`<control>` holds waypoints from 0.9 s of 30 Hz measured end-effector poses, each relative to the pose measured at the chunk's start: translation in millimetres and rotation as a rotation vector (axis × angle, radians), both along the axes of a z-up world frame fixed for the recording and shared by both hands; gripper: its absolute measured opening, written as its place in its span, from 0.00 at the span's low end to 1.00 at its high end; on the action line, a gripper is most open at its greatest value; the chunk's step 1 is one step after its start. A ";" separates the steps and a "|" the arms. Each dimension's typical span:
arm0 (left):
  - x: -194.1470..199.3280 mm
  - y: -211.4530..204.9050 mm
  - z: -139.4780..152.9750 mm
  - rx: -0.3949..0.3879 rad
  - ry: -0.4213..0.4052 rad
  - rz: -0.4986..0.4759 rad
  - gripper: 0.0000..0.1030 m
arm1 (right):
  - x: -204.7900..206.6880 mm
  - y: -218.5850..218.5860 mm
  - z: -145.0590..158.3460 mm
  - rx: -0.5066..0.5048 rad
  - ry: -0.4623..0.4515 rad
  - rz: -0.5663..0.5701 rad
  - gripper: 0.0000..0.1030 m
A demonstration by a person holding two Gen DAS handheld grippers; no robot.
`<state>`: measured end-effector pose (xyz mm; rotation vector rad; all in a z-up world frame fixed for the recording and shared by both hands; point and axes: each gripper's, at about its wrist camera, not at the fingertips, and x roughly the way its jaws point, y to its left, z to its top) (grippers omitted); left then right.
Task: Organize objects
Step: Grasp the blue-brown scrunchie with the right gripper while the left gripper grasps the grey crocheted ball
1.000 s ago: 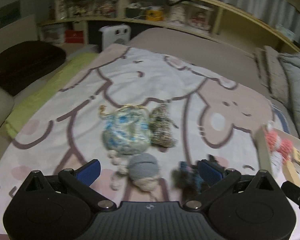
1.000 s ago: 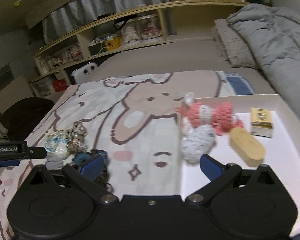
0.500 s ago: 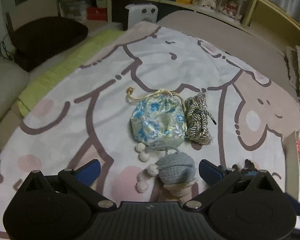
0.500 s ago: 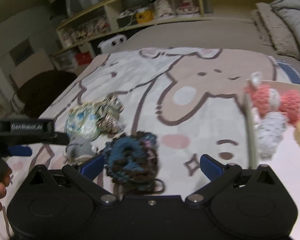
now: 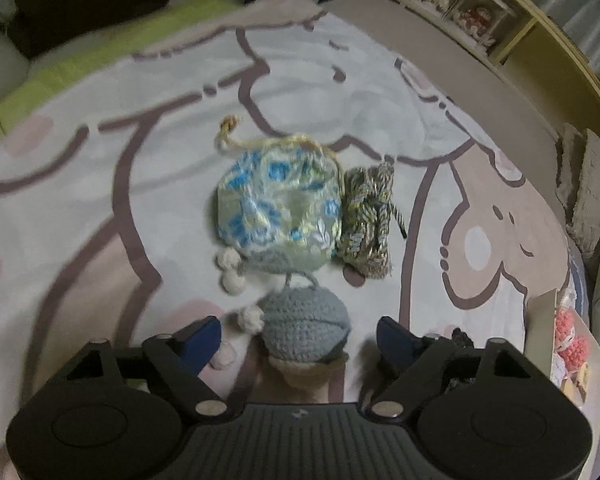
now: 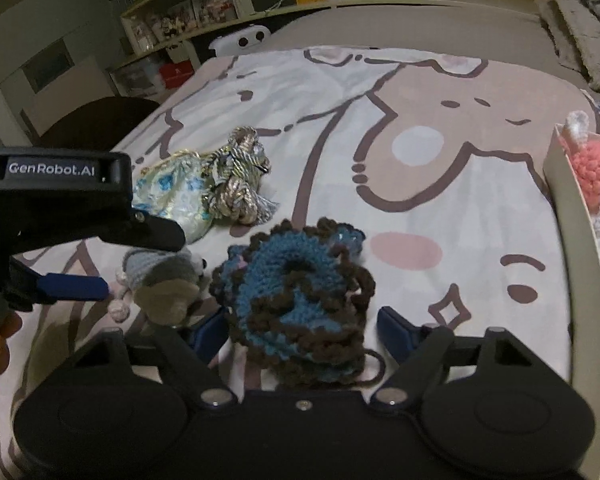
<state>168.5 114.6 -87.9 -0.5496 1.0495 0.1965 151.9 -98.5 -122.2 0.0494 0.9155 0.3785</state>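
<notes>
Left gripper [image 5: 300,334]: jaws partly open and had just been closing; the grey crocheted cap-shaped toy with cream pompoms [image 5: 305,326] sat between the blue pads, gaps showing on both sides, so nothing was grasped.
Right gripper [image 6: 300,330]: jaws partly open, also just closing; the blue-and-brown crocheted ring-shaped scrunchie [image 6: 296,292] lay between the pads, the left pad close against it, the right pad clear of it.
Blue-flowered satin drawstring pouch [image 5: 278,208]: at 12 o'clock from the grey toy, touching its loop.
Bundle of silvery twisted cord [image 5: 370,220]: at 3 o'clock, against the pouch.
White tray [image 6: 580,240]: at 3 o'clock, on the cartoon-print bedspread [image 6: 380,120].
</notes>
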 end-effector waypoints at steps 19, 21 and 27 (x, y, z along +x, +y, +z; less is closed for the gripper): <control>-8.1 -3.1 -3.7 -0.046 -0.059 0.042 0.49 | -9.2 -9.8 17.0 0.013 -0.063 0.025 0.42; -10.5 -4.9 5.2 -0.024 -0.085 0.030 0.49 | -9.1 -13.6 25.3 0.020 -0.085 0.018 0.42; -19.3 -15.0 37.2 0.030 -0.174 -0.015 0.49 | -11.3 -29.7 56.7 0.041 -0.149 -0.014 0.42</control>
